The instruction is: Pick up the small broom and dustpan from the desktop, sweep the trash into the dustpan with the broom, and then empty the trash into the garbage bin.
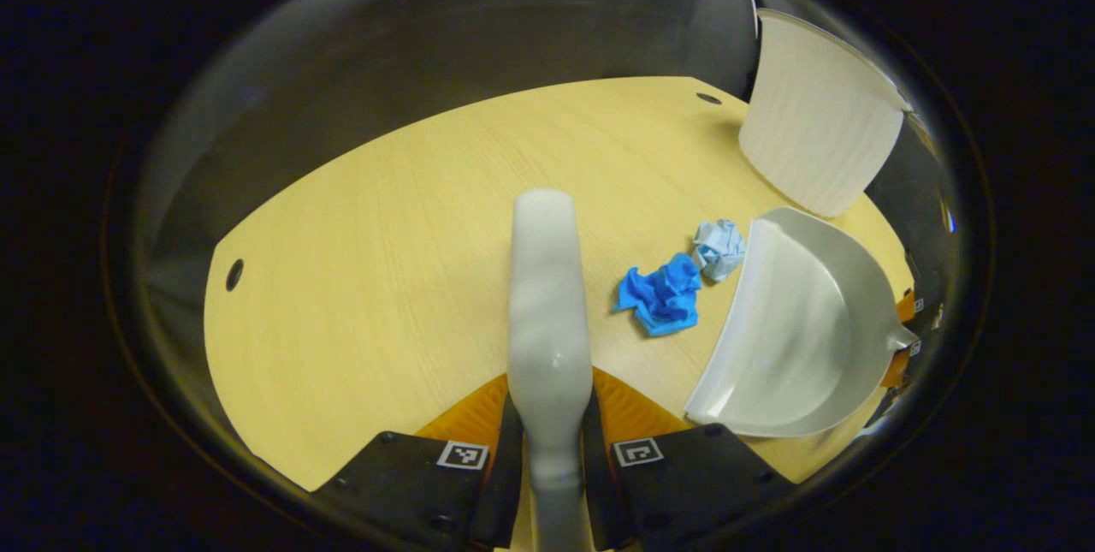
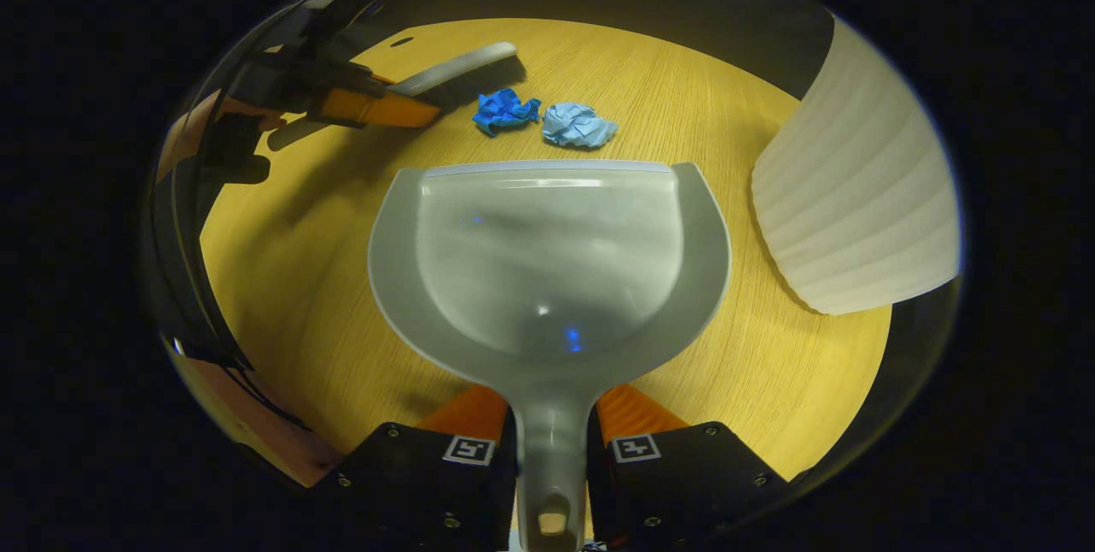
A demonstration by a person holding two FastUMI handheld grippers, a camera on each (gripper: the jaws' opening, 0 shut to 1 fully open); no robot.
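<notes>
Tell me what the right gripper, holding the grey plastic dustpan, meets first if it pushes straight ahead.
Likely the pale blue crumpled paper wad, just beyond the grey plastic dustpan lip; the darker blue wad sits left of it. Depth is uncertain.

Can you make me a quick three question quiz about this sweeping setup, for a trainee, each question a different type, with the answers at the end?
1. True or false: both paper balls already lie inside the dustpan.
2. Multiple choice: what do the left tongs hold? A) the dustpan handle B) the broom C) a paper ball
3. Short answer: which paper ball lies nearer the garbage bin, the dark blue paper ball or the light blue paper ball?

Key:
1. False; both lie on the desktop just beyond the dustpan's front lip.
2. B
3. The light blue paper ball.
</notes>
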